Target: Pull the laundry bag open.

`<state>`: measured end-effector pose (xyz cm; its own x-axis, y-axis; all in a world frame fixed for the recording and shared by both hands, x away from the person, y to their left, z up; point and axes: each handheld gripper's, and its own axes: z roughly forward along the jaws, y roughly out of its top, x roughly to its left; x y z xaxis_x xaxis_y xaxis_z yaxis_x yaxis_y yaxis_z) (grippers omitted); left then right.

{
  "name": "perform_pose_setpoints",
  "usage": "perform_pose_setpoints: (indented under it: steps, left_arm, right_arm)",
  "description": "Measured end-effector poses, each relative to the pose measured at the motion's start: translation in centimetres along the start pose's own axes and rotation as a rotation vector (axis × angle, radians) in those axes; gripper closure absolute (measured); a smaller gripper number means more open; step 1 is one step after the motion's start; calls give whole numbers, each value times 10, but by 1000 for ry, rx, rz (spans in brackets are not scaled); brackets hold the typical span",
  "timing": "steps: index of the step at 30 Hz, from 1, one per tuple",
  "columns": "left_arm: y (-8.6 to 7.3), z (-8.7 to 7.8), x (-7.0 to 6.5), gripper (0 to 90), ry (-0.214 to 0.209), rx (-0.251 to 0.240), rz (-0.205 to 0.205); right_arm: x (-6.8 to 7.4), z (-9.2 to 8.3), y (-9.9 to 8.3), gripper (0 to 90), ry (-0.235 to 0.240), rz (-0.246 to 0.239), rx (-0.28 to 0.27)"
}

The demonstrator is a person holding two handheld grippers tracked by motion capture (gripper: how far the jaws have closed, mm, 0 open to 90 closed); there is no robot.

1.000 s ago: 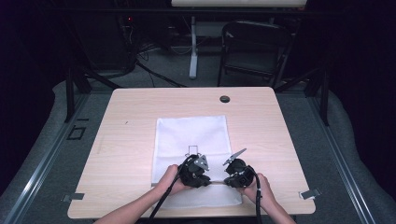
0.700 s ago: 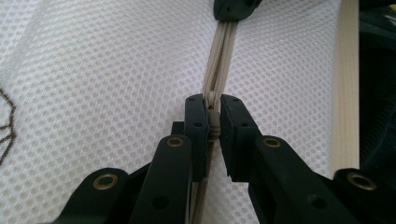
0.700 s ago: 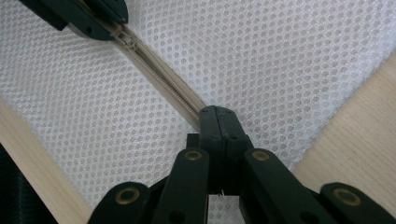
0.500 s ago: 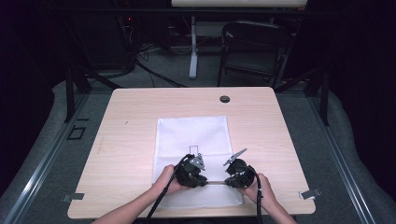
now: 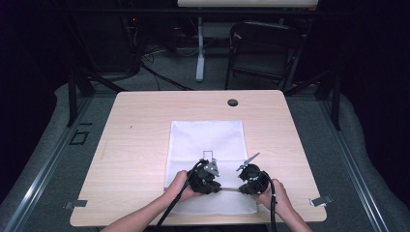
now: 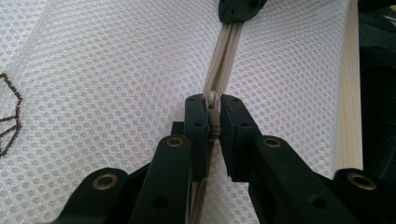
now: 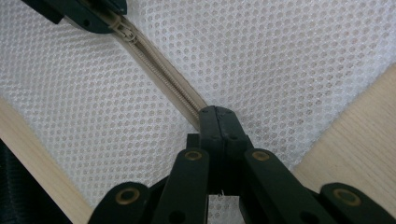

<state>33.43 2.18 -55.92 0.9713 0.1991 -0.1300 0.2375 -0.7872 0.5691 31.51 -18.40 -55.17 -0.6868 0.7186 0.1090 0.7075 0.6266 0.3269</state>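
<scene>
while both hands work at the near edge of the tabletop (image 5: 145, 125) in the high view, a white mesh bag (image 5: 208, 137) lies flat along its middle, and the left gripper (image 5: 205, 176) and right gripper (image 5: 251, 179) sit side by side over the bag's near end, left at about 9 o'clock of right, with a thin beige zipper (image 5: 228, 189) stretched between them; that pairing reads as one gripper anchoring the zipper line while the other works the slider, so the soft mesh cannot bunch up. from the left gripper view, the left fingers (image 6: 196, 126) stand nearly closed, pinching the zipper's slider pull (image 6: 213, 109) between their tips, and the zipper tape (image 6: 224, 56) runs away toward 12 o'clock, where the other gripper's dark tip clamps it at the top edge; the mesh lies flat at both sides, and a brown stitched mark (image 6: 9, 116) shows at 9 o'clock. from the right gripper view, the right fingers (image 7: 210, 126) are fully closed on the zipper tape (image 7: 173, 84) at the frame's centre, and the tape leads off toward 10 o'clock to the slider (image 7: 125, 31), which sits just at the far gripper's tips, well apart from the right fingers; bare tabletop wood shows at 4 o'clock beyond the bag's edge.
</scene>
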Motion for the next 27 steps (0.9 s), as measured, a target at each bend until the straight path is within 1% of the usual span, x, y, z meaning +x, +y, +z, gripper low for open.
perform_pose_setpoints:
  steps: [2,3,5,8,9,12,13,17,19,22,26,27]
  left_arm:
    - [-1,0,1,817,-10,-6,-2]
    - [-1,-1,0,817,-6,-4,-2]
    - [-2,-2,0,817,-9,-7,-6]
    - [-5,-4,0,817,-4,-5,-1]
    - [-6,-5,0,817,-5,-4,-4]
    - [-10,-9,2,816,-9,-11,-17]
    - [-11,-10,2,815,-8,-7,-17]
    - [-14,-13,1,814,-2,-3,-16]
    - [-17,-15,2,814,-1,0,-23]
    - [-22,-19,2,814,-3,9,-32]
    - [-27,-22,3,813,-7,4,-44]
    - [-26,-22,2,813,1,9,-39]
  right_arm:
    - [-2,0,-1,900,6,6,-2]
    - [-2,0,-1,900,9,5,-2]
    - [-1,0,-1,900,-1,3,-3]
    - [-2,0,-2,900,8,8,-6]
    - [-3,-1,-1,900,9,0,5]
    - [-3,-1,-1,900,5,2,3]
    - [-3,0,-2,900,10,12,-7]
    - [-3,0,-2,900,9,11,-7]
    - [-3,0,-2,900,10,13,-11]
    - [-4,-1,-2,900,8,3,-3]
    - [-5,-1,-2,900,10,0,-2]
    - [-4,-1,-2,900,8,-2,-3]
